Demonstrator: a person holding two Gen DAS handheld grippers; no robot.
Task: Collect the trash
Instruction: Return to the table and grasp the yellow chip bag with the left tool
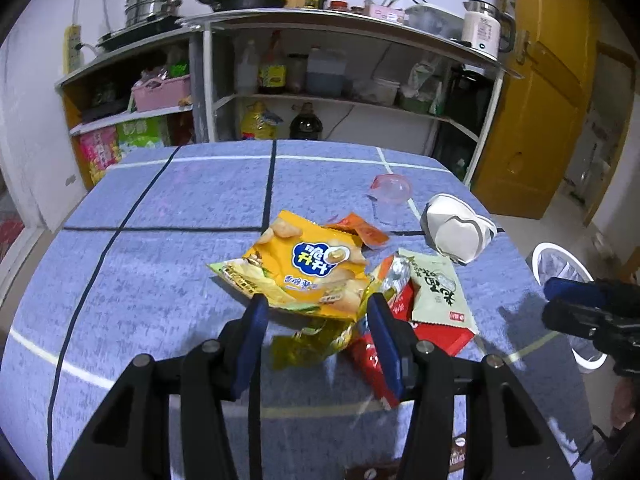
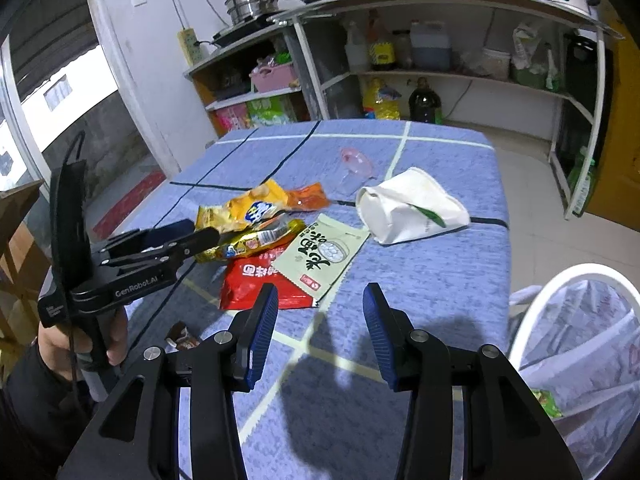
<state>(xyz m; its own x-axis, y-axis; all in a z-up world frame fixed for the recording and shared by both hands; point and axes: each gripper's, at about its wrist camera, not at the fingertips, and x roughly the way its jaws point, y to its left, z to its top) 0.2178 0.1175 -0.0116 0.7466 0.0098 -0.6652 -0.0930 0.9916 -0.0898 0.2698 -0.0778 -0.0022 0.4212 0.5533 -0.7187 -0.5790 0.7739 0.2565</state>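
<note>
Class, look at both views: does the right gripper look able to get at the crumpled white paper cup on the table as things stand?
Probably yes. The right gripper has its jaws open and empty, and the white paper cup lies apart from the wrapper pile, with only bare blue tablecloth between them. The left gripper is busy over at the wrappers.

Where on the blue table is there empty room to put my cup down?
The far left of the tablecloth, behind the yellow chip bag, is bare. The right-front corner, between the green packet and bin, is too. The wrapper pile near the crushed paper cup is crowded.
</note>
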